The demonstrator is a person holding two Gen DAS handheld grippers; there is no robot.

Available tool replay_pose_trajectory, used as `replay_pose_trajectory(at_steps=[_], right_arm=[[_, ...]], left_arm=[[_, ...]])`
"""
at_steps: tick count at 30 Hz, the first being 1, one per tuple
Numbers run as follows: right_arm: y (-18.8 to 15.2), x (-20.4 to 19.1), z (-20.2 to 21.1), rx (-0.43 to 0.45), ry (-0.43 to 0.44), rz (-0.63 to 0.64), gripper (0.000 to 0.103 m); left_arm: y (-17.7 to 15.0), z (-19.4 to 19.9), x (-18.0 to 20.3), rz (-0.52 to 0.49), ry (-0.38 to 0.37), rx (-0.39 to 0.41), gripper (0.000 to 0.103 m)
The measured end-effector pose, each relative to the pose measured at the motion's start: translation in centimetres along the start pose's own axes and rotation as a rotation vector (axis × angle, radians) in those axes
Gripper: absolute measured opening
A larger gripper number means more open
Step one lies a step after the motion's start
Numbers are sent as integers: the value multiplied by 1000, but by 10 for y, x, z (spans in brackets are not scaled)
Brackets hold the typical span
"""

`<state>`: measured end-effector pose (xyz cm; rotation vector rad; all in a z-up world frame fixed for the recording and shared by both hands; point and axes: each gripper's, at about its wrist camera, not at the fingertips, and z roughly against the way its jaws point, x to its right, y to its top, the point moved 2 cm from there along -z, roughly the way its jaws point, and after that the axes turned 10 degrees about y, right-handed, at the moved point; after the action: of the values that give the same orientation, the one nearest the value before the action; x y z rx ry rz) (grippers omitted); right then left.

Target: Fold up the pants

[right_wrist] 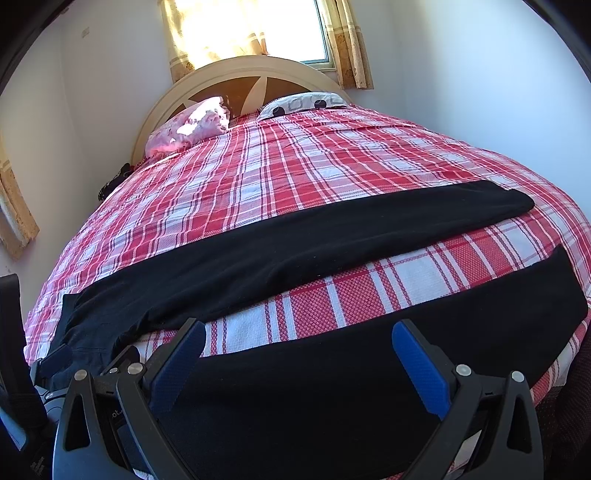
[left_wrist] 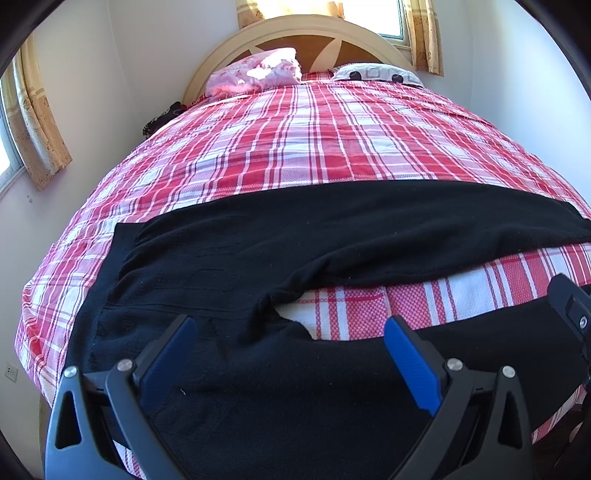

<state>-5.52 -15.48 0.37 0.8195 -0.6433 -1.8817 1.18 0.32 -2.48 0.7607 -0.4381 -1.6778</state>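
Observation:
Black pants [left_wrist: 280, 243] lie spread flat across the near end of the bed, waist at the left, two legs running right with a strip of bedspread between them. They also show in the right wrist view [right_wrist: 332, 236]. My left gripper [left_wrist: 291, 332] is open, its blue pads [left_wrist: 413, 365] over the near leg close to the crotch. My right gripper [right_wrist: 299, 334] is open over the near leg [right_wrist: 406, 332] further right. Neither holds cloth. The left gripper [right_wrist: 51, 362] shows at the right view's left edge.
The bed has a red and white plaid spread [left_wrist: 303, 136]. A pink pillow [left_wrist: 258, 72] and a white patterned pillow [left_wrist: 376, 72] lie by the arched headboard [left_wrist: 295, 33]. Curtained windows [right_wrist: 258, 29] and walls surround the bed.

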Motion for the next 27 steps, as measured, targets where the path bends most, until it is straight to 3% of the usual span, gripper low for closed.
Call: replay_pose_trajectory(at_steps=[10,17,22,24,27], right_arm=[[1,-3,-6,-15,18,6,102],[25,-14,-23,-61,130,91,102],[58,-51,-72,-150,241,248,102],[70,-73,-104,-209,261,319,102],[82,-99,-145,-288,357,345,99]], left_arm=[[0,-8,-6,-19,-14,-13,103],[17,-35,-62,52,58,-44,103],[36,-71,-111,133,119,-95,103],[41,-86,-123,170,117,-120,103],[46,-109,-133,208,116,-162,103]])
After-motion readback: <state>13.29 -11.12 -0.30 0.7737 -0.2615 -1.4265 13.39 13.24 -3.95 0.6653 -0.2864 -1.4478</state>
